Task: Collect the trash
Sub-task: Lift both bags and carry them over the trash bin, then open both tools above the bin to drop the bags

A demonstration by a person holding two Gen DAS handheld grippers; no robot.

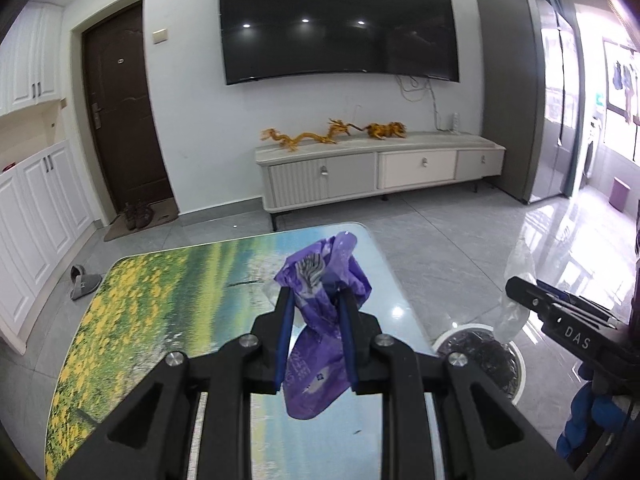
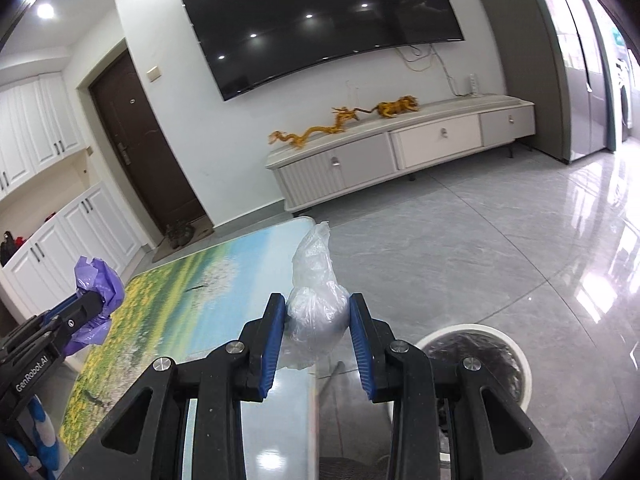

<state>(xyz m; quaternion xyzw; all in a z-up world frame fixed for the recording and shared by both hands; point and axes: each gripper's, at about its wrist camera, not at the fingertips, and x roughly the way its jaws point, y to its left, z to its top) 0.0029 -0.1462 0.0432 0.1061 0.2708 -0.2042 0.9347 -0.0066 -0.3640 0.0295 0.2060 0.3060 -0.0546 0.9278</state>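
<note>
Left tool clamped on a crumpled purple wrapper, held clear above the counter, wrapper hanging down between the blue pads with its long axis roughly along the fingers. Right tool closed on a scrunched clear bag, likewise lifted, the bag's loose tail standing up past the fingertips. Just below and right of the right tool, on the floor beside the counter's edge, a round white bin with a dark liner, mouth open upward. Judged the relation that mattered: bin lying down and to the right of both tools, right tool much the nearer, almost over the rim; left tool well apart across the counter corner, needing a longer swing rightward. Probably right load first, then left, to avoid crossing. Farther off, tiled floor, a low TV cabinet carrying gold dragon figures, and a wall TV above.
</note>
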